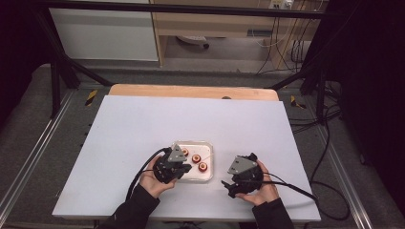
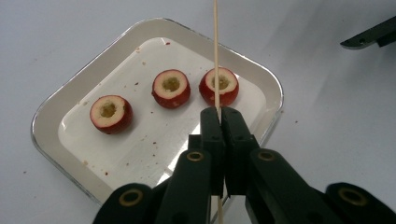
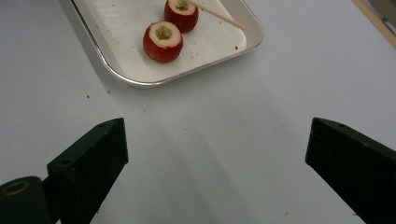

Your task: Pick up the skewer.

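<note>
so: white table (image 1: pixel 143 133), small metal tray (image 2: pixel 60 109) near its front edge, three cored red fruit pieces (image 2: pixel 171 88) in a row inside, crumbs scattered around them. left gripper (image 2: pixel 218 112) sits over the tray's near side, jaws pressed together on a thin wooden skewer (image 2: pixel 215 51) (its line crosses the rightmost piece; touching or not, cannot tell). right gripper (image 3: pixel 215 135) rests on bare table just beside the tray, jaws spread wide, nothing between. open tabletop beyond the tray's far rim.
</note>
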Demonstrator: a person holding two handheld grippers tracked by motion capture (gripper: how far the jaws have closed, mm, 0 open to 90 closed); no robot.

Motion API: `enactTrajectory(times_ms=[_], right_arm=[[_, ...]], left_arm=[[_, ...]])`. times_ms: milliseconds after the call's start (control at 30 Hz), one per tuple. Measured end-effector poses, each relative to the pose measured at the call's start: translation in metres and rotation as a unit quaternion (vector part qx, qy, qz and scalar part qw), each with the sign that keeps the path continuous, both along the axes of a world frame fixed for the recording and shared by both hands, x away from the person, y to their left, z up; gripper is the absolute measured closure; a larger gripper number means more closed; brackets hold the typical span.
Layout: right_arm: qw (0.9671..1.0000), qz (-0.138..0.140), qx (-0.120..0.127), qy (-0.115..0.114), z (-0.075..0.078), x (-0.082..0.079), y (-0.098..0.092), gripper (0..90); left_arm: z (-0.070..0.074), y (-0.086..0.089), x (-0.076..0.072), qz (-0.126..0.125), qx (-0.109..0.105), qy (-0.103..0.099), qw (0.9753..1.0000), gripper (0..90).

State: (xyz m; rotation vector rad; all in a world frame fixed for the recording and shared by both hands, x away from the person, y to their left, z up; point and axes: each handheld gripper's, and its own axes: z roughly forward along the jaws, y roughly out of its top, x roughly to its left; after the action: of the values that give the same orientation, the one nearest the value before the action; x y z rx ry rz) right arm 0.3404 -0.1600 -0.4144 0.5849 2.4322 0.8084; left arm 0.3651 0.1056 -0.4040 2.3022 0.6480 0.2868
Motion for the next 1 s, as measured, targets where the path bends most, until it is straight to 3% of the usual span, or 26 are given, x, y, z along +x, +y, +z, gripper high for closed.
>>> enactTrajectory(times_ms=[267,300,500,700,733,767,1000], right_arm=[[0.9987,0.035,-0.030,-0.023,0.008,-0.001,0.014,11.5],[0.9972,0.047,-0.047,-0.033,0.008,-0.002,0.017,14.2],[0.9906,0.092,-0.075,-0.069,0.005,-0.004,0.021,25.2],[0.9797,0.132,-0.114,-0.099,0.000,-0.006,0.019,37.0],[0.9797,0.132,-0.114,-0.099,0.000,-0.006,0.019,37.0],[0.9746,0.147,-0.130,-0.108,-0.001,-0.005,0.019,41.4],[0.9564,0.187,-0.177,-0.137,-0.005,-0.007,0.018,54.8]], left_arm=[[0.007,-0.015,-0.001,-0.023,0.021,-0.003,0.9995,88.3],[0.007,-0.017,-0.001,-0.027,0.024,-0.002,0.9994,88.3],[0.008,-0.031,-0.002,-0.043,0.036,0.001,0.9984,88.3],[0.008,-0.043,-0.003,-0.057,0.043,0.007,0.9974,88.3],[0.009,-0.045,-0.003,-0.060,0.044,0.008,0.9972,88.3],[0.009,-0.049,-0.004,-0.063,0.045,0.008,0.9970,88.3],[0.012,-0.063,-0.006,-0.083,0.058,0.010,0.9948,88.3]])
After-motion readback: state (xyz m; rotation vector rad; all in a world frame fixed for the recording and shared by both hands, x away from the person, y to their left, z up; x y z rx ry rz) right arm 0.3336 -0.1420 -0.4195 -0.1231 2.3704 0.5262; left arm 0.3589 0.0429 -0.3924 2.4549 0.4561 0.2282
